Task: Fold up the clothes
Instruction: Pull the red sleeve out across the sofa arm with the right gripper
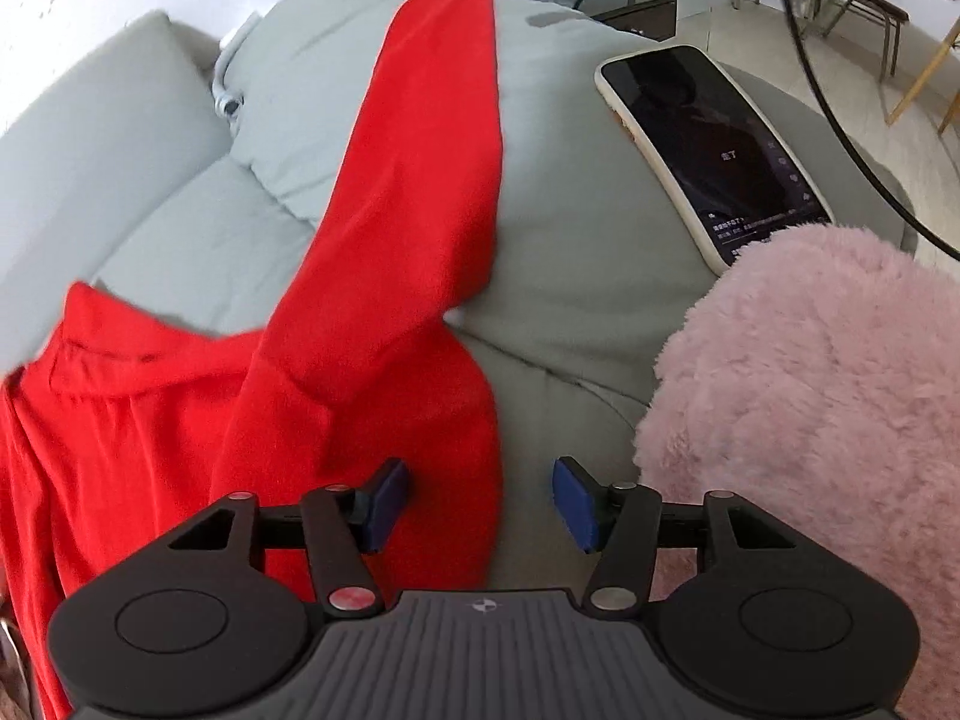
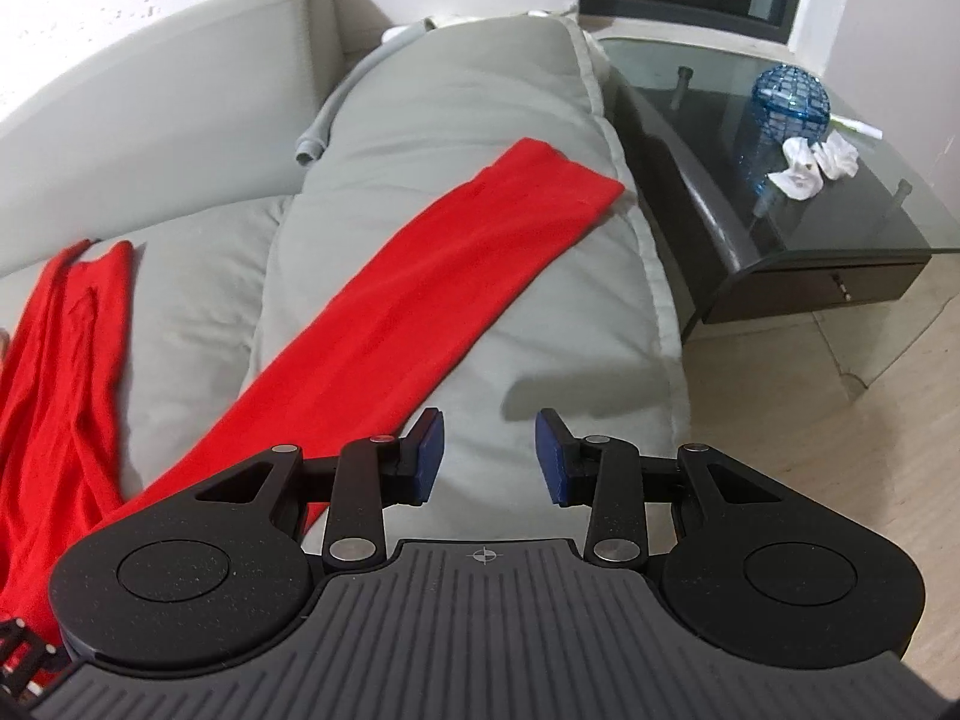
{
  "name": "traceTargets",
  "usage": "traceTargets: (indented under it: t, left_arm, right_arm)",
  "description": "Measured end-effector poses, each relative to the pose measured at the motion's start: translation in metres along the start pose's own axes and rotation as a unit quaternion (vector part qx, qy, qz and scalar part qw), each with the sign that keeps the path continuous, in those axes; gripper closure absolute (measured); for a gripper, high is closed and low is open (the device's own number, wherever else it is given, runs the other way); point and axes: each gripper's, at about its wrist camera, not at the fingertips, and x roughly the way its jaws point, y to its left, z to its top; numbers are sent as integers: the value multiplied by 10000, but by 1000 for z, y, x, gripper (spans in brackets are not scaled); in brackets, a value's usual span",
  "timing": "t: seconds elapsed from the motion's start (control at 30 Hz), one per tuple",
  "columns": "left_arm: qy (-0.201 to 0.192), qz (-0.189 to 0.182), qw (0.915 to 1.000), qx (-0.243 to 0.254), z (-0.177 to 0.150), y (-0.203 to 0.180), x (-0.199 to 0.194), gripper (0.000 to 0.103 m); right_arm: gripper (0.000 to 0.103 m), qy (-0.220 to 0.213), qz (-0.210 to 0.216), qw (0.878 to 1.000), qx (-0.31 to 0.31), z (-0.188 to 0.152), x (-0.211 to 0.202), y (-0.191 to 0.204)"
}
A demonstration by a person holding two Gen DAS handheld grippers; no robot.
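Left gripper (image 1: pixel 483 501), jaws apart and empty, straddles the red garment's (image 1: pixel 384 192) edge on the grey sofa (image 1: pixel 588 252); right gripper (image 2: pixel 489 456), likewise apart, beside the sleeve (image 2: pixel 420 276).

One bright red long-sleeved cloth garment (image 1: pixel 384 192) lies across one pale grey-green fabric sofa (image 2: pixel 180 96), whose two plump seat cushions (image 2: pixel 480 168) sit side by side. One black-screened smartphone in a cream case (image 1: pixel 714 150), one fluffy pink plush item (image 1: pixel 810 396) and one grey corrugated hose (image 2: pixel 336 114) are on or beside it. One dark glass-topped side table (image 2: pixel 798 252) carries one blue wire-mesh ball (image 2: pixel 792 99) and two crumpled white tissues (image 2: pixel 816 165).
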Motion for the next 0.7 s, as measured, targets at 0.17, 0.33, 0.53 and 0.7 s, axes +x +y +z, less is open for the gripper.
traceTargets:
  t: [0.17,0.33,0.53,0.7]
  left_arm:
    - [-97,-16,9999,62,8,3,1,92]
    - [-90,-1,9999,64,13,5,11,85]
    - [-168,-356,9987,-314,17,25,13,100]
    - [-337,-1124,9905,-719,20,40,-13,101]
  right_arm:
    - [64,-201,-87,9978,633,21,23,-21]
    - [64,-450,-149,9908,1266,48,54,-46]
    - [67,-388,-306,9874,1506,75,96,-59]
    - [100,-712,-333,9889,1257,85,94,-59]
